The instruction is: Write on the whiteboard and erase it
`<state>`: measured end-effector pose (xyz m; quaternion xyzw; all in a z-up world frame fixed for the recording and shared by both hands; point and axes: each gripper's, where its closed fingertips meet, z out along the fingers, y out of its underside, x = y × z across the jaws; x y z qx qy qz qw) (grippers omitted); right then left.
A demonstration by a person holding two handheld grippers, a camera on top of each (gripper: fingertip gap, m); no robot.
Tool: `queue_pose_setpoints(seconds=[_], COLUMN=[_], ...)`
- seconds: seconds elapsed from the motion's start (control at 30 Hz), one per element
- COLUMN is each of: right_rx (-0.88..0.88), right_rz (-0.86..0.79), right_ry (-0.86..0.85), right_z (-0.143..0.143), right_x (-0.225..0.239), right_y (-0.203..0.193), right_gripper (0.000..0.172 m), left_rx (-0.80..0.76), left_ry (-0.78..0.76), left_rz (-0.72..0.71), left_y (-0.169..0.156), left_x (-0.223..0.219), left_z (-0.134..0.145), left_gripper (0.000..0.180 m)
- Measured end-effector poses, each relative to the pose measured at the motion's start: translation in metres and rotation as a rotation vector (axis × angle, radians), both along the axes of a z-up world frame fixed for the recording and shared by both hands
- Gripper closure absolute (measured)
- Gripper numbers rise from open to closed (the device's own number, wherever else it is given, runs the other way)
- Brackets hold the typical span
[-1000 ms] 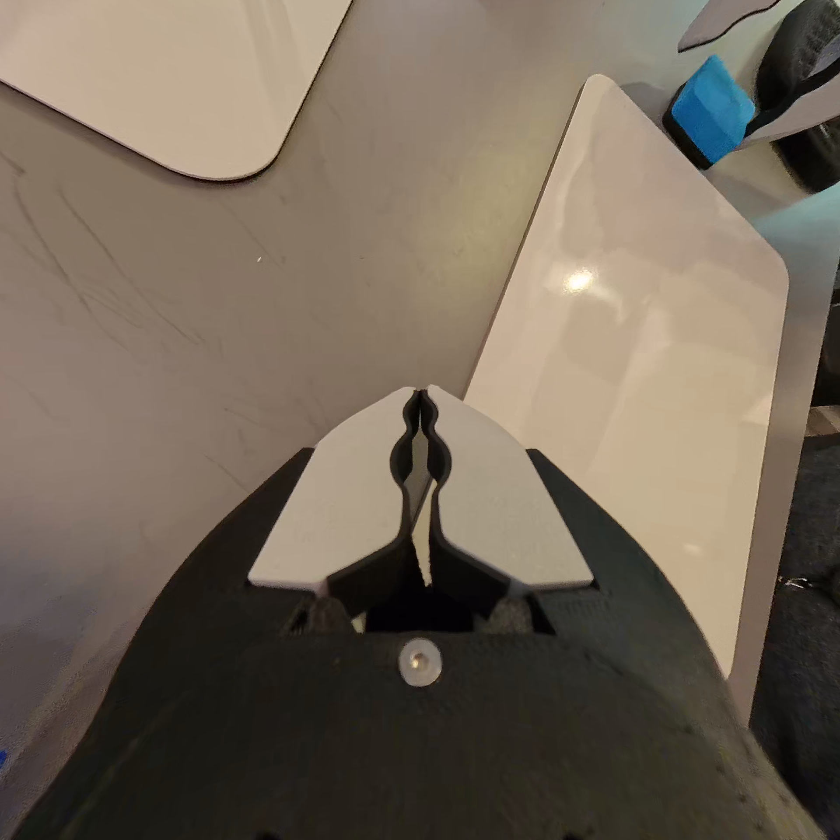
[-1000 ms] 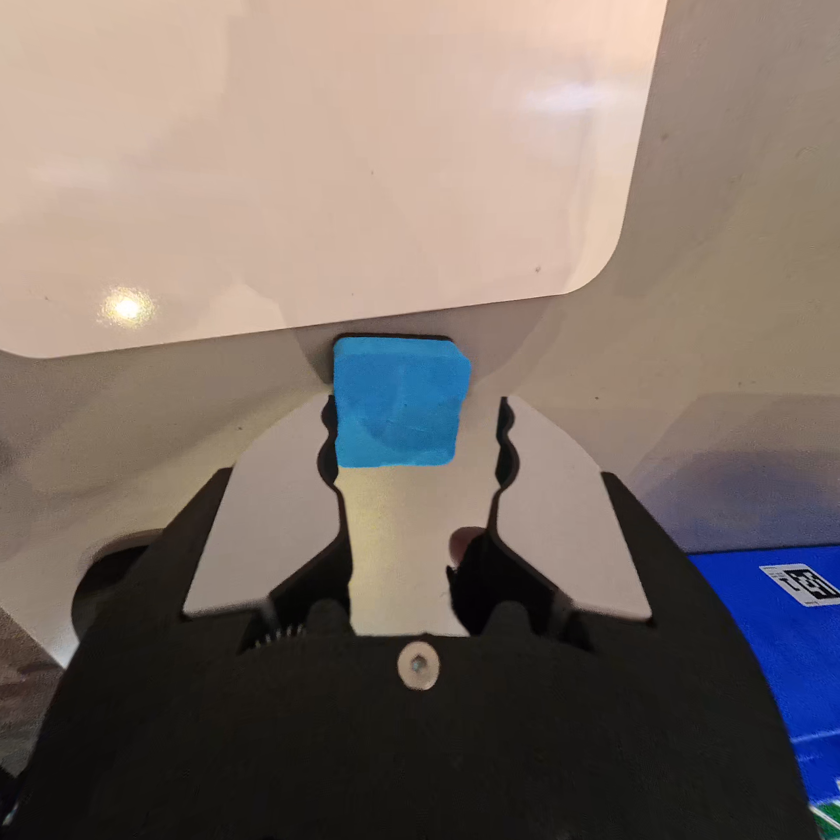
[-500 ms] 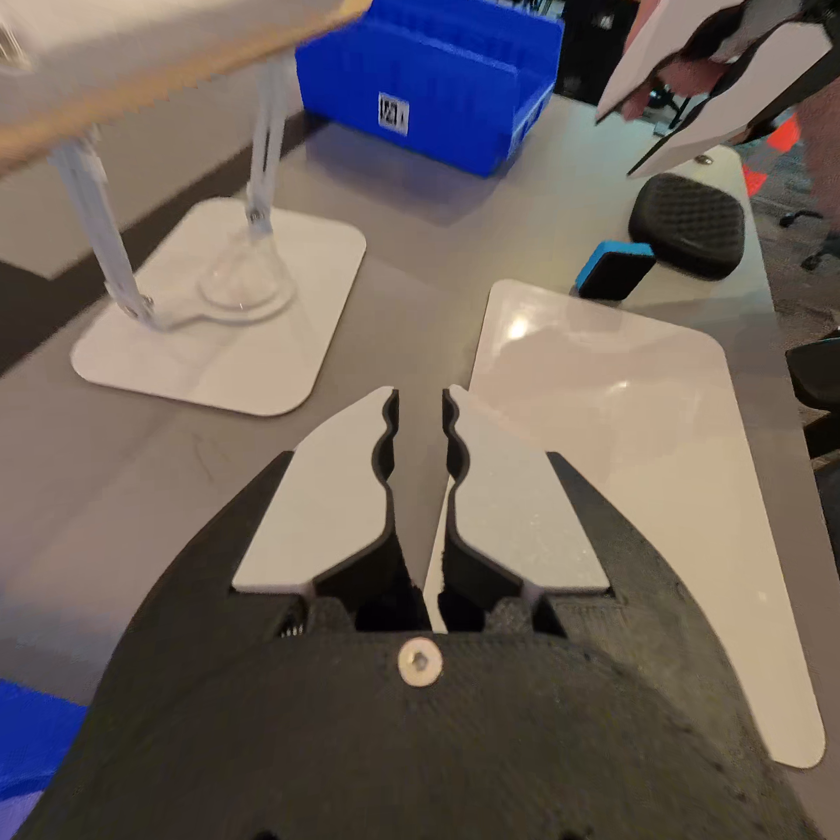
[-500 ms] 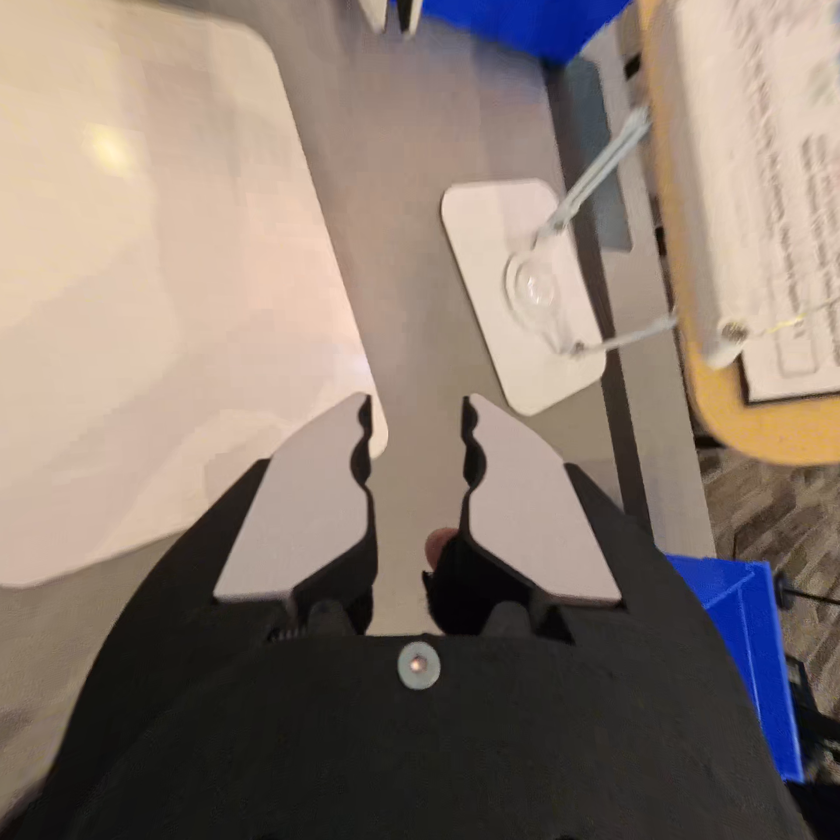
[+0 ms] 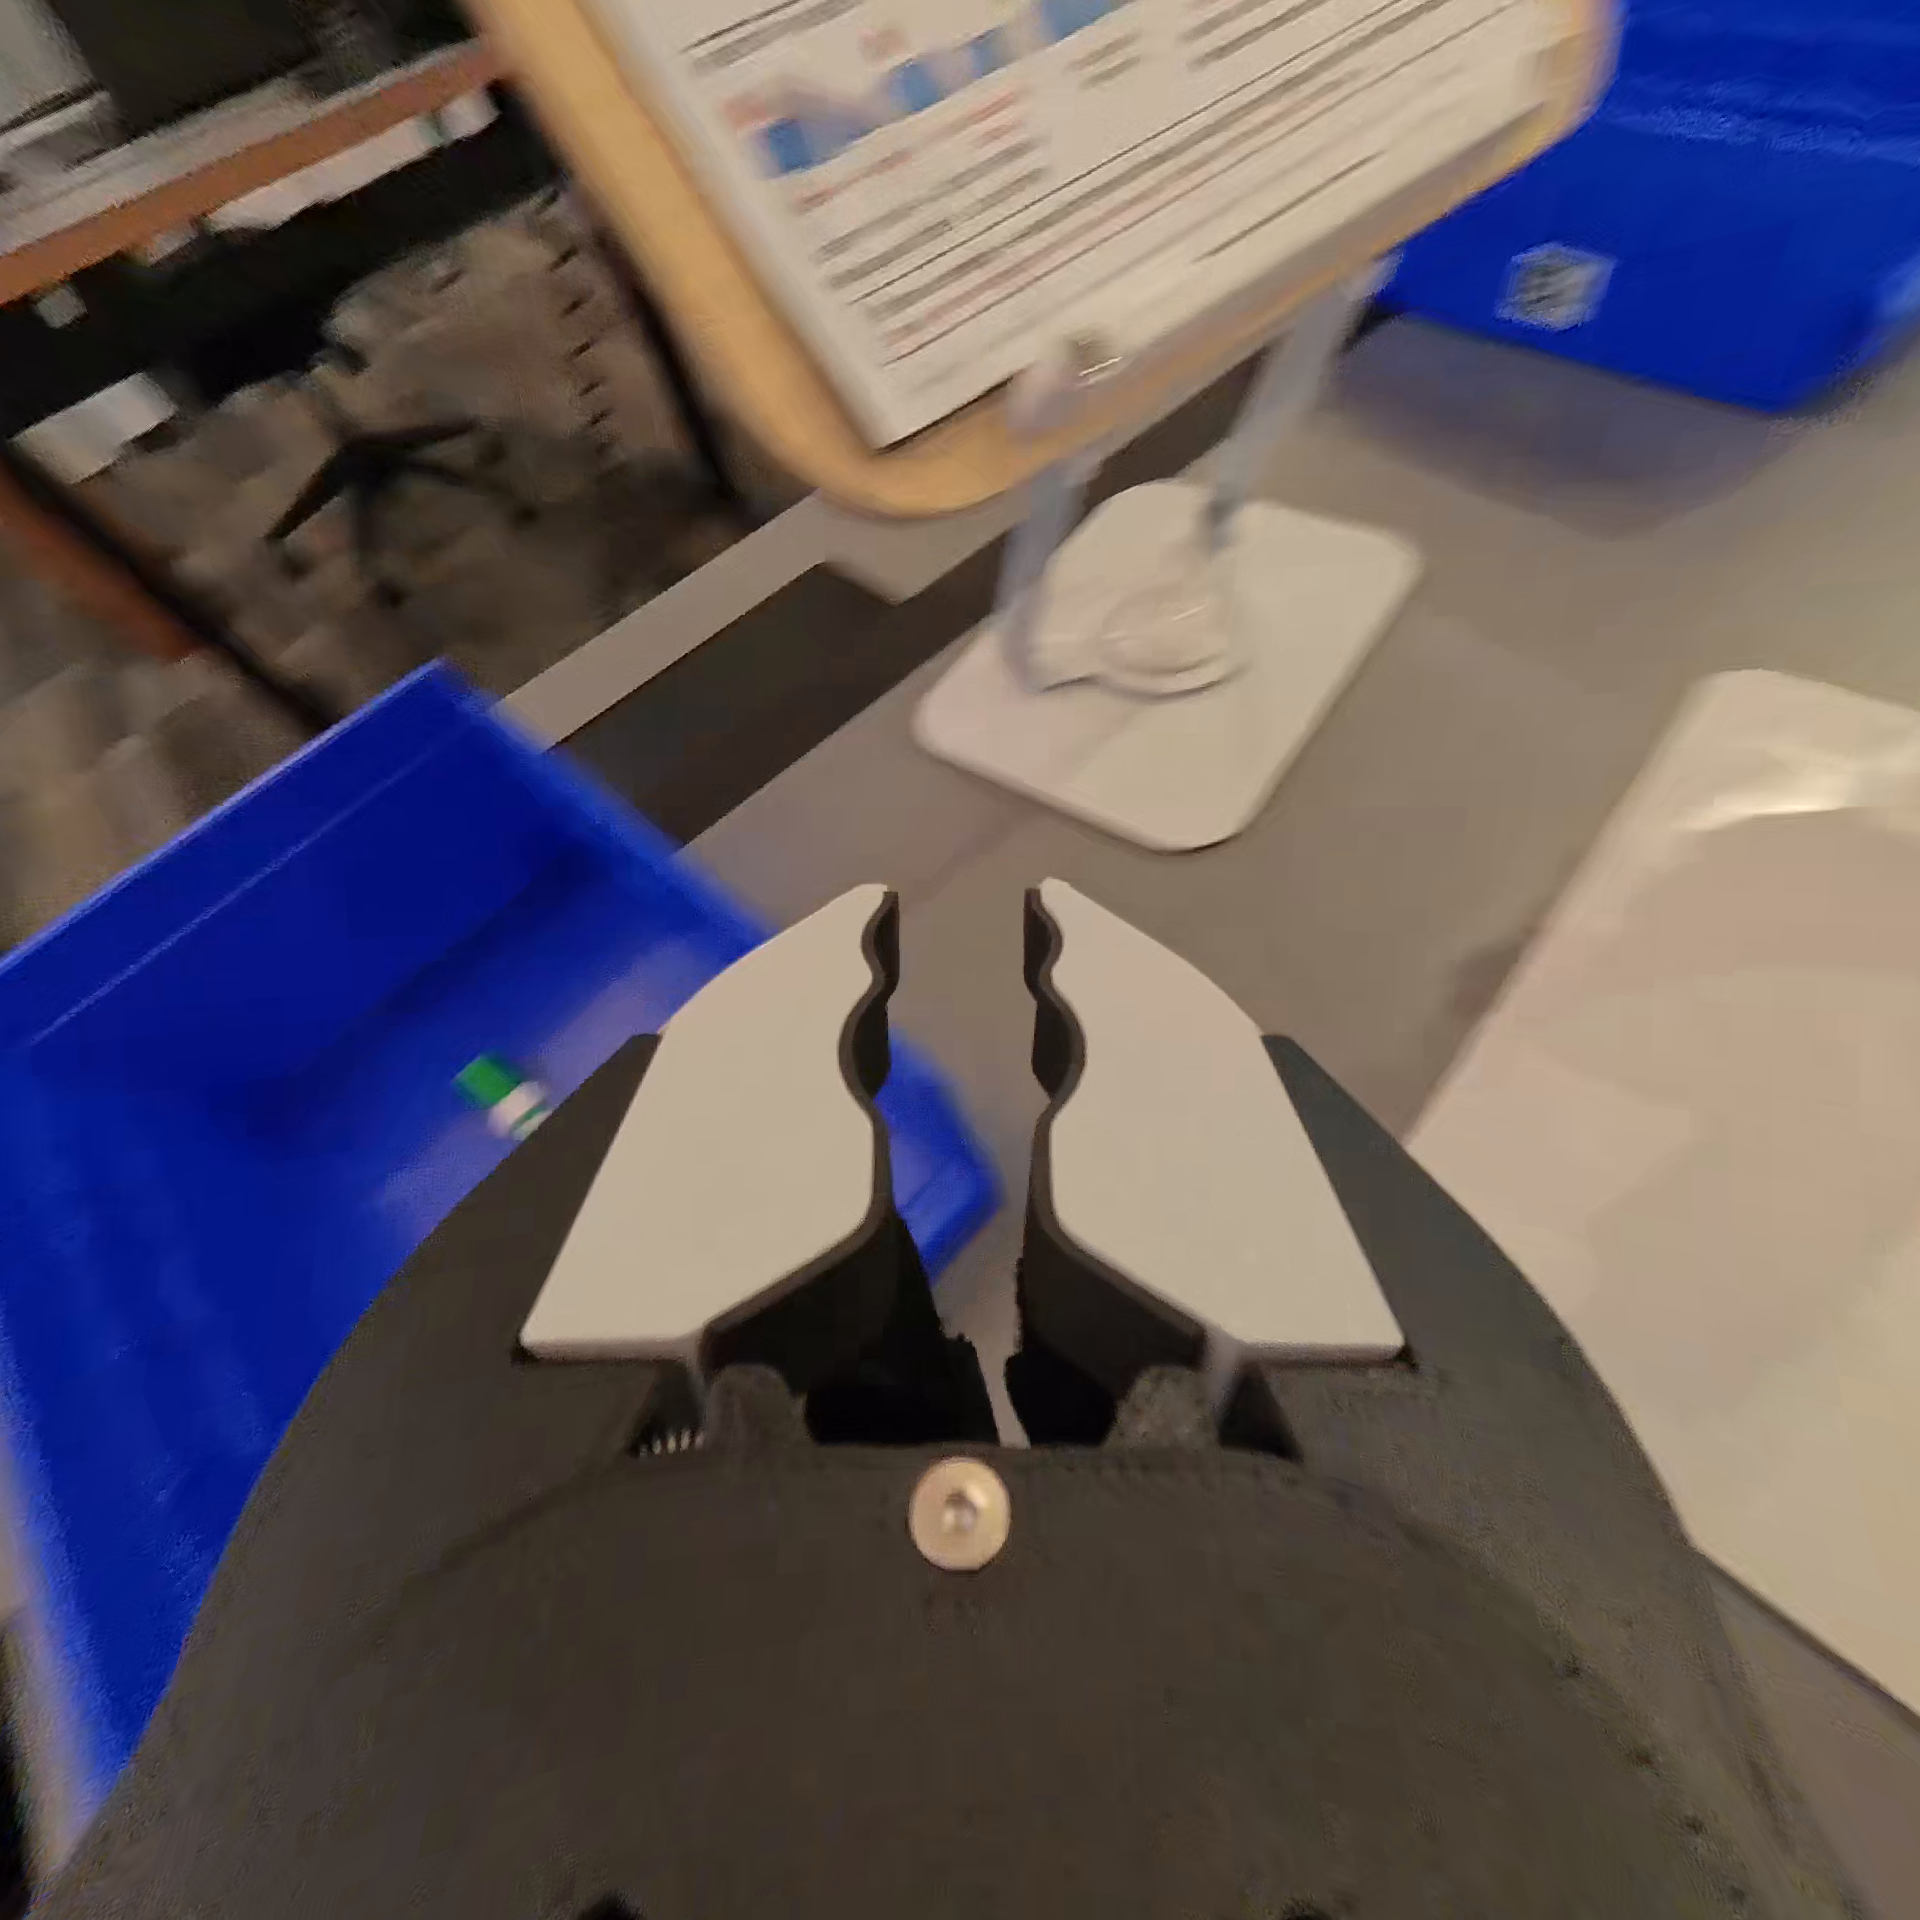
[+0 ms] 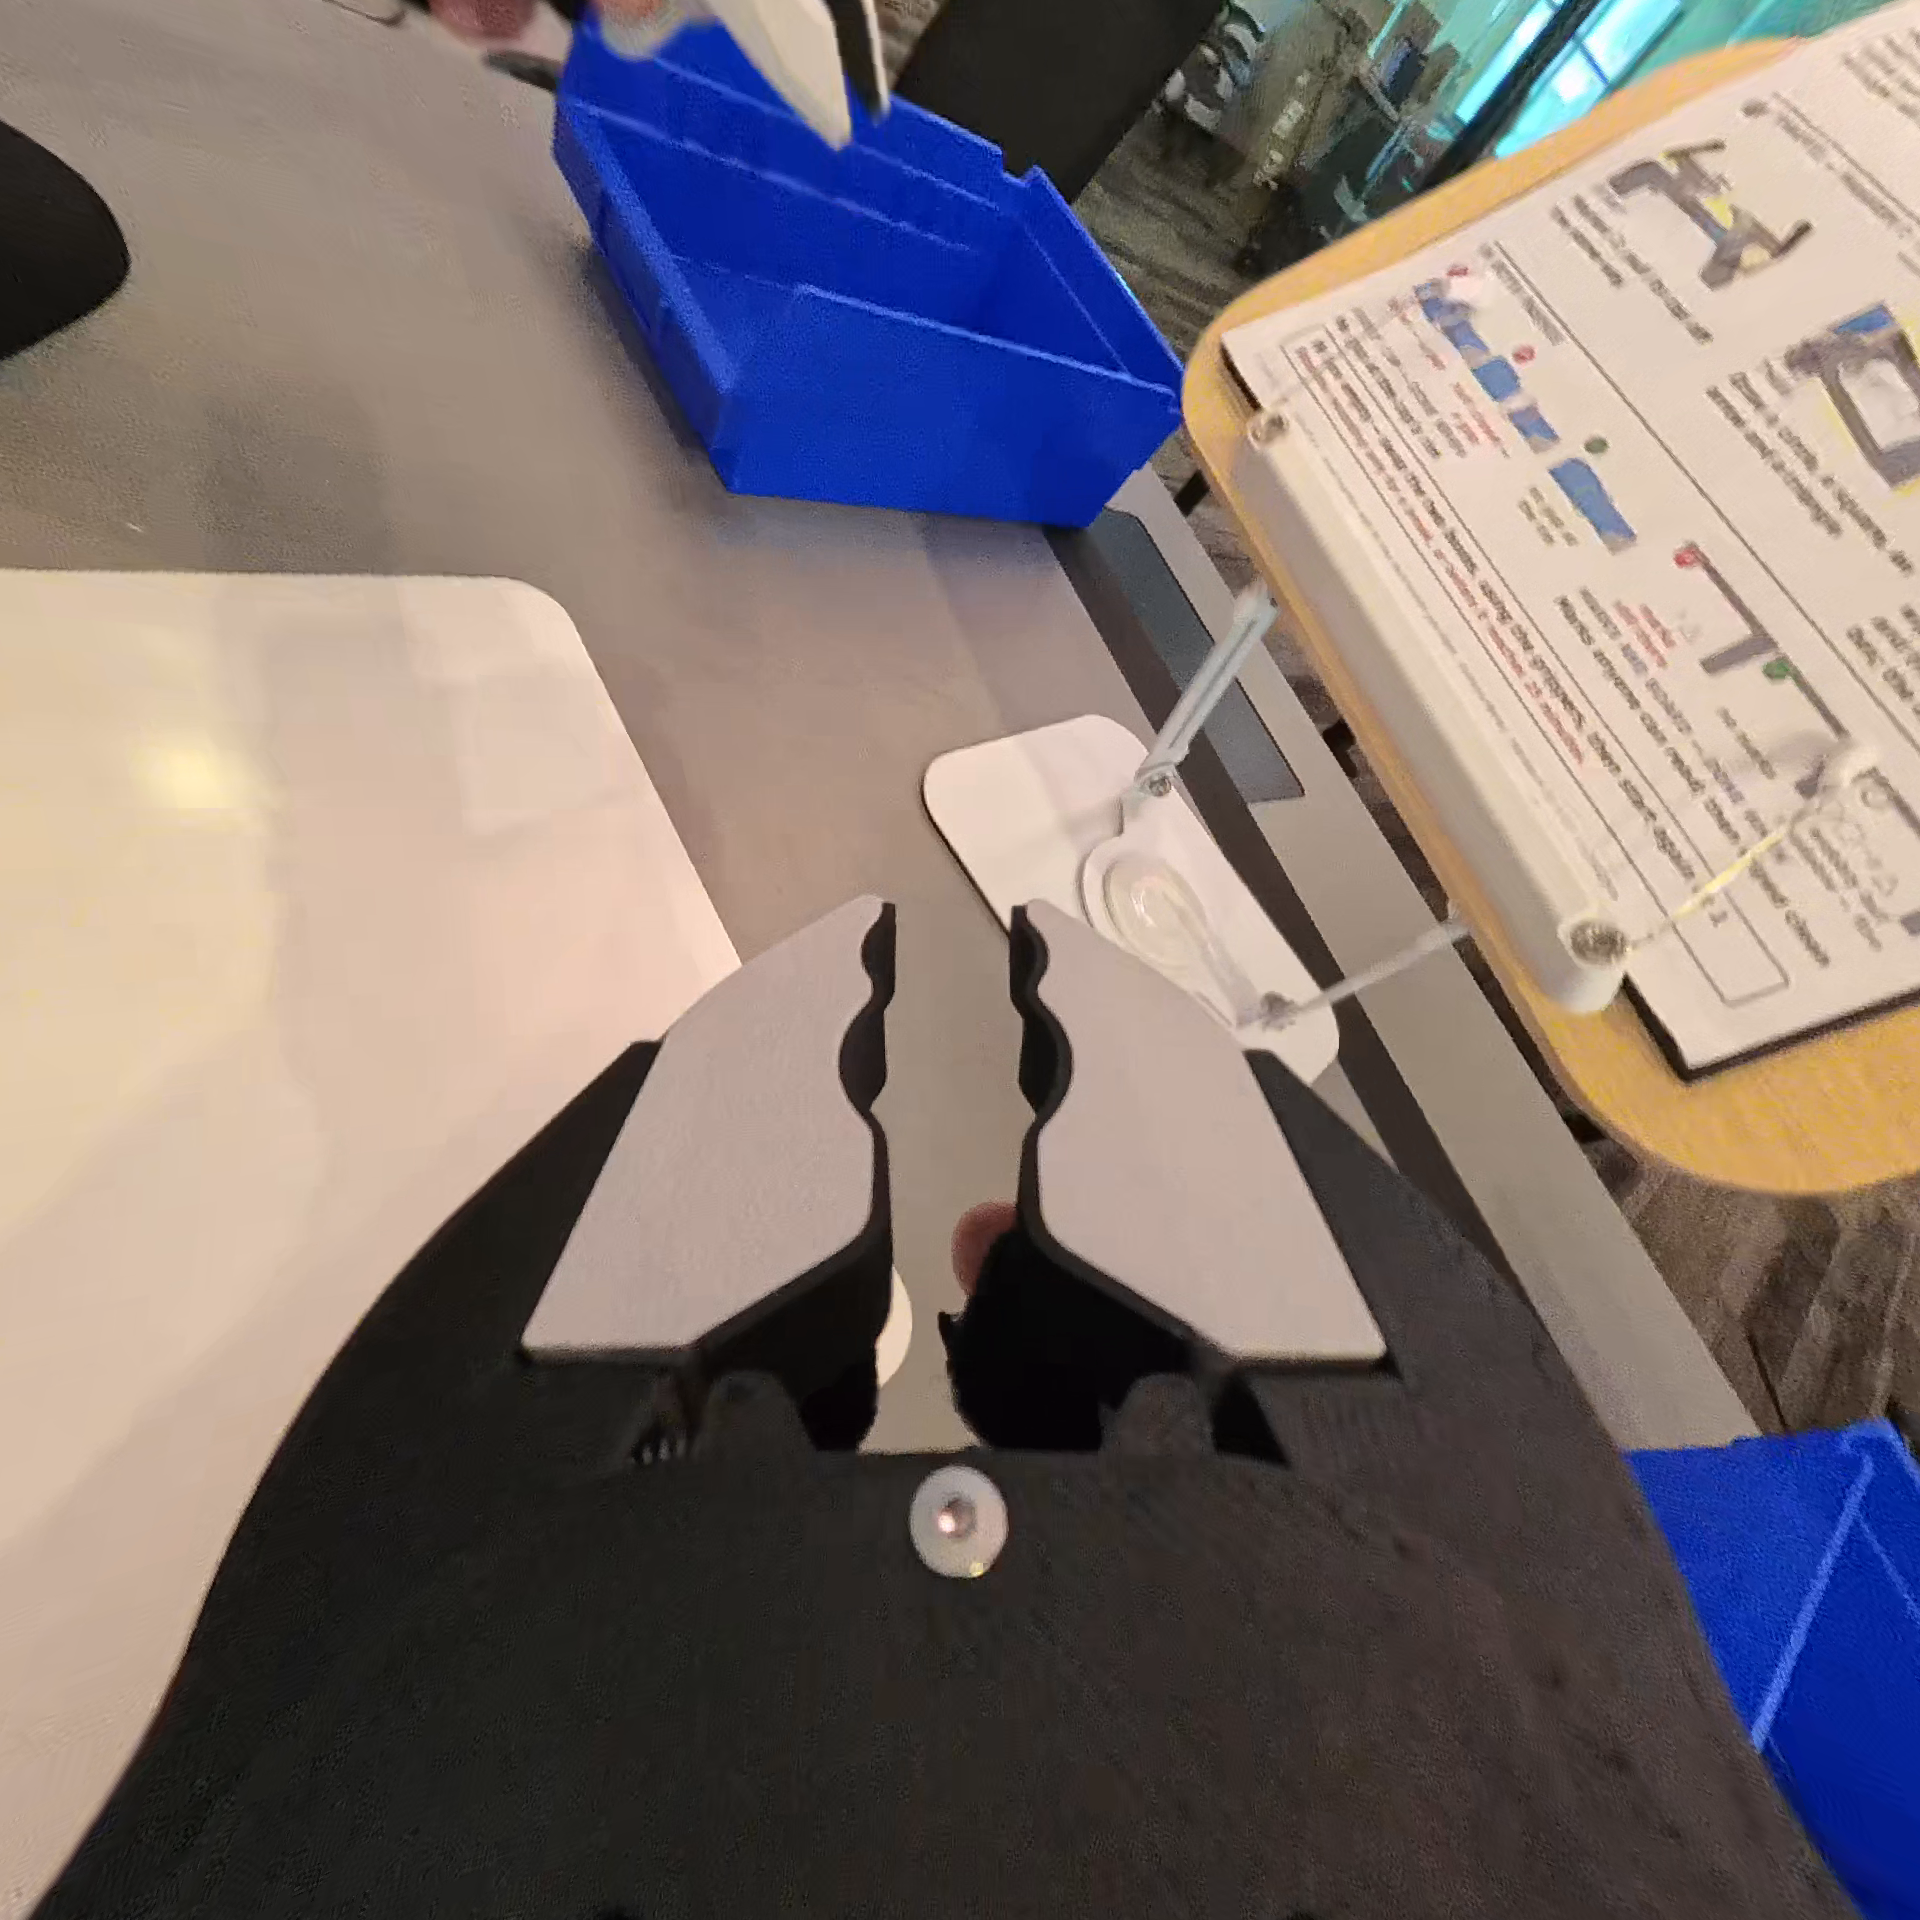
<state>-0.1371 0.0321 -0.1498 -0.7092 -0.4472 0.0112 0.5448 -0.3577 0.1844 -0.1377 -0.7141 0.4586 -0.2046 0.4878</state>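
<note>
The white whiteboard (image 5: 1714, 1039) lies flat on the grey table at the right of the left wrist view, and its surface looks blank. It also fills the left of the right wrist view (image 6: 260, 883). My left gripper (image 5: 961, 904) is open and empty, above the table beside a blue bin (image 5: 260, 1039). A small green and white thing (image 5: 499, 1091) lies in that bin. My right gripper (image 6: 951, 920) is open with a narrow gap and holds nothing, above the table between the whiteboard and a white stand base (image 6: 1039, 821). The eraser is out of view.
A sheet on a wooden board (image 6: 1610, 623) stands on thin legs over the white base (image 5: 1195, 707). The left gripper's fingers (image 6: 831, 73) hang over the far blue bin (image 6: 883, 343). Another blue bin (image 6: 1818, 1610) is at the lower right, and a black pad (image 6: 52, 260) at the far left. Some 30 centimetres of space lies between my two pairs of fingers.
The blue eraser lay between my right fingers beside the whiteboard; the right gripper lifted away and its jaws narrowed on nothing. My left gripper opened from shut and swung left to the blue bin.
</note>
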Motion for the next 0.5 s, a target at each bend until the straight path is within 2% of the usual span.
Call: queue_pose_setpoints(seconds=[0.1,0.17,0.33,0.5], right_rx=[-0.014,-0.020,-0.014,-0.013], right_rz=[-0.036,-0.055,-0.070,-0.076], right_ry=[-0.006,-0.007,0.001,-0.026], right_z=[-0.009,-0.012,-0.014,-0.020], right_x=[0.016,0.024,0.028,0.029], right_y=[0.000,0.000,0.002,0.003], right_gripper=[0.150,0.150,0.150,0.150], left_rx=[-0.070,-0.155,-0.517,-0.671], left_ry=[0.126,0.136,0.286,0.408], left_rz=[0.215,0.298,0.396,0.490], left_y=[0.046,0.074,0.124,0.155], left_x=[-0.049,-0.066,-0.080,-0.085], left_z=[-0.011,-0.022,-0.095,-0.145], left_gripper=[0.154,0.152,0.140,0.139])
